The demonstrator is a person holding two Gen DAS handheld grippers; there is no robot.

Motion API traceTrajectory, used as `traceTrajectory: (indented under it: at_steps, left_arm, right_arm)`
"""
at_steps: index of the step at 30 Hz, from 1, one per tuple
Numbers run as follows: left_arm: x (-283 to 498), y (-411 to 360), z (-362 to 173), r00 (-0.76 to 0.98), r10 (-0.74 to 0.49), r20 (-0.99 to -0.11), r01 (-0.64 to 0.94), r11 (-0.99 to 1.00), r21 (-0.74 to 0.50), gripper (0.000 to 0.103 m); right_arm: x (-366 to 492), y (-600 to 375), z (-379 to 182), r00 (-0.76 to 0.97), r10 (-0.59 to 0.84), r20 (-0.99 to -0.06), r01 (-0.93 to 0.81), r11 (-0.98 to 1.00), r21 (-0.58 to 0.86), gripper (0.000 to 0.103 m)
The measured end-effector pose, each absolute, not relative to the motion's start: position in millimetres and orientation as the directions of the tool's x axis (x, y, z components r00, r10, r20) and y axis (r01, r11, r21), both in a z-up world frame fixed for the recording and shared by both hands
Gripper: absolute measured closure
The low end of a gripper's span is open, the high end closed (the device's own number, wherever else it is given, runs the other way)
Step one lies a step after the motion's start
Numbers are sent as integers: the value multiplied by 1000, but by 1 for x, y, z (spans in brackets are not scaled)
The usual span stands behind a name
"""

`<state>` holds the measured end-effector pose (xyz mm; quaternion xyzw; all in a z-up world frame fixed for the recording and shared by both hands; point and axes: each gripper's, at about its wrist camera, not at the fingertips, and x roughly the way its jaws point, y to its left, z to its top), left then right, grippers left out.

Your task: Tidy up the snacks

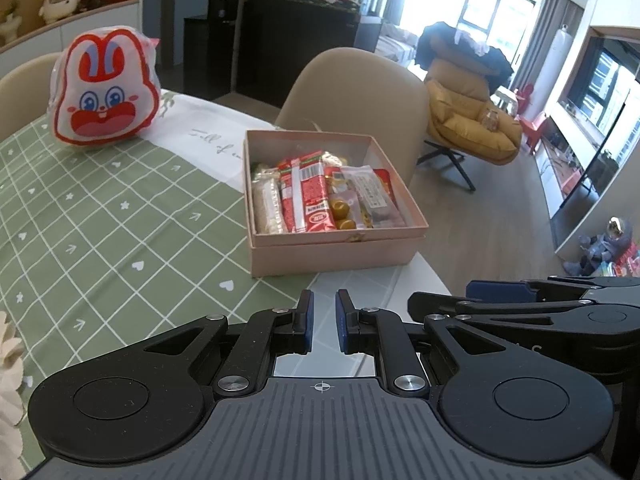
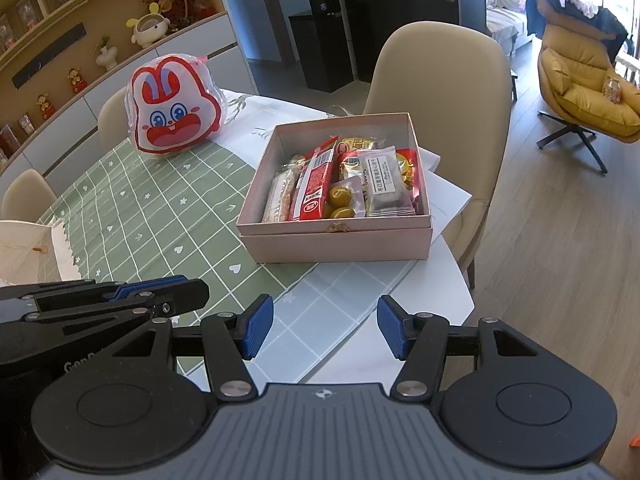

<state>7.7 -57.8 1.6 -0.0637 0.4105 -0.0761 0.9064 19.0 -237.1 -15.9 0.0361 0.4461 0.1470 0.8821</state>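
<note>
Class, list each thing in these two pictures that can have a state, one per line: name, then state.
pink box: lid off, upright on the table, filled with snacks.
red snack packet: sealed, lying inside the box.
rabbit bag: standing upright on the tablecloth, apart from the box.
left gripper: shut as far as it goes, nothing between its pads.
right gripper: open, empty.
beige chair: unoccupied, pushed up to the table.
</note>
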Motion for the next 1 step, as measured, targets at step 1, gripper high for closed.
traceTrajectory:
  at_steps: [1]
  left_arm:
    - [8, -56, 0, 649, -175, -740, 63, 982, -177, 87]
  right_arm:
    - [21, -236, -17, 559, 286, -778, -231, 955, 185, 45]
